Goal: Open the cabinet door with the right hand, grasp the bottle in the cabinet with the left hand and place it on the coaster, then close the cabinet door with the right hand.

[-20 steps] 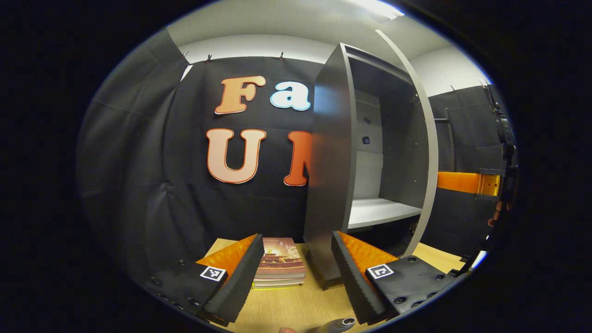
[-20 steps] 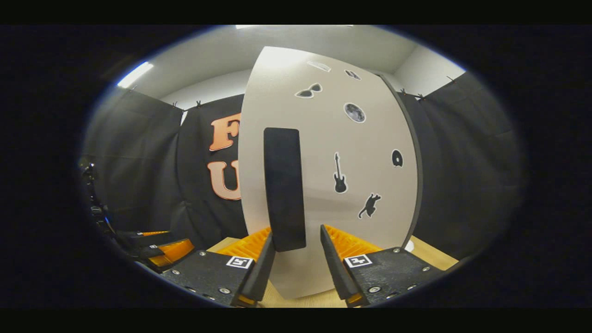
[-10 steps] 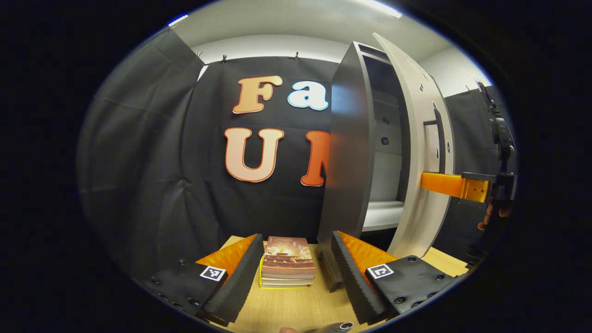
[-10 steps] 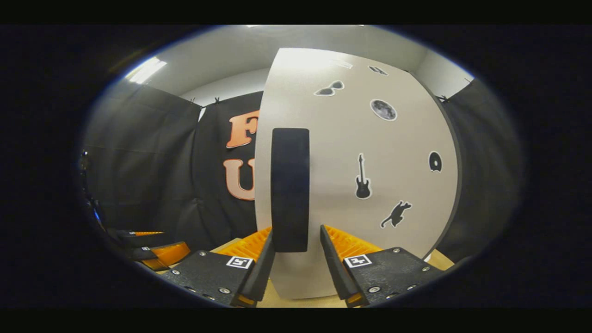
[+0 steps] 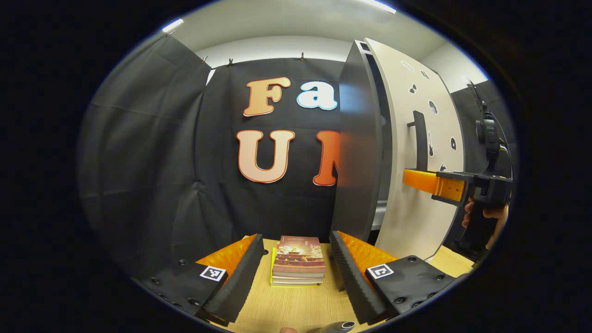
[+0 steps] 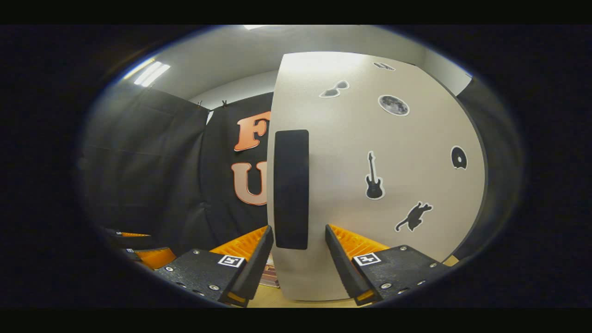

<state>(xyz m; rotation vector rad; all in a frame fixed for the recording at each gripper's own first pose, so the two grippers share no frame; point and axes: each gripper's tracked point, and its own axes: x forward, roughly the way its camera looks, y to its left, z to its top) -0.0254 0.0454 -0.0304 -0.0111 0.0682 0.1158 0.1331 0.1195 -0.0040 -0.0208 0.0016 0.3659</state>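
Observation:
The grey cabinet [image 5: 358, 152] stands at the right in the left gripper view, and its pale stickered door [image 5: 416, 217] is swung almost against it, leaving a narrow slit. In the right gripper view the door [image 6: 370, 138] is close ahead. My right gripper [image 6: 299, 228] straddles the lower end of the black handle [image 6: 291, 185], open, with a gap beside the right finger. The left gripper view shows that right gripper [image 5: 409, 175] at the handle, held by a hand. My left gripper [image 5: 296, 238] is open over the table. The bottle's metal top [image 5: 341, 326] peeks in at the bottom edge.
A stack of books [image 5: 298, 261] lies on the wooden table [image 5: 296, 305] just beyond my left fingers, left of the cabinet. Black cloth walls close the booth behind and to the left. Part of my left gripper [image 6: 148, 252] sits low at the left in the right gripper view.
The door has swung from wide open to nearly shut, hiding the shelf inside. My right gripper followed it with the handle between its fingers, which spread slightly. The left gripper stayed open and turned slightly left.

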